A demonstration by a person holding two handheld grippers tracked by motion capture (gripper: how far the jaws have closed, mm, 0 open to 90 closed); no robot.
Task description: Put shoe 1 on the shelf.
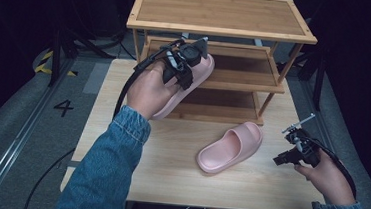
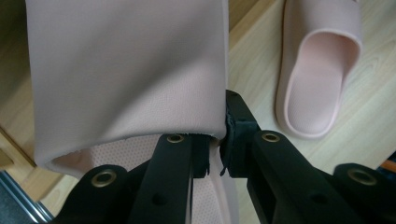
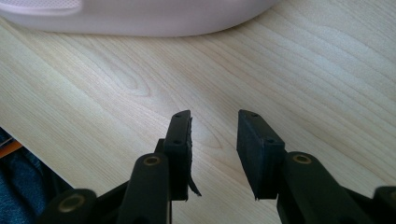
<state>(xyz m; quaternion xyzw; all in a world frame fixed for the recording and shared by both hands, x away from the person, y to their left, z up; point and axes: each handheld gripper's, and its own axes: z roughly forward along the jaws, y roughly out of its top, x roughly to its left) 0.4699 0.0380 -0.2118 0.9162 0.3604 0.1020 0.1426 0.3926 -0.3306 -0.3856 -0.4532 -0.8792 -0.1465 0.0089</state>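
Note:
My left gripper (image 1: pixel 184 74) (image 2: pixel 217 151) is shut on a pink slipper (image 1: pixel 198 78) (image 2: pixel 126 70), pinching the edge of its upper band between the pads. The slipper is held tilted in the air at the front of the bamboo rack's middle shelf (image 1: pixel 246 71). A second pink slipper (image 1: pixel 230 147) (image 2: pixel 322 70) (image 3: pixel 140 18) lies on the wooden table (image 1: pixel 169 163), toe pointing to the back right. My right gripper (image 1: pixel 279 159) (image 3: pixel 215 128) hovers low over the table just right of that slipper, jaws open with nothing between them.
The three-tier bamboo rack (image 1: pixel 221 12) stands at the back of the table; its top and lowest shelf (image 1: pixel 223 110) are bare. Dark floor with grey strips surrounds the table. A denim sleeve (image 1: pixel 103 173) reaches in from the bottom left.

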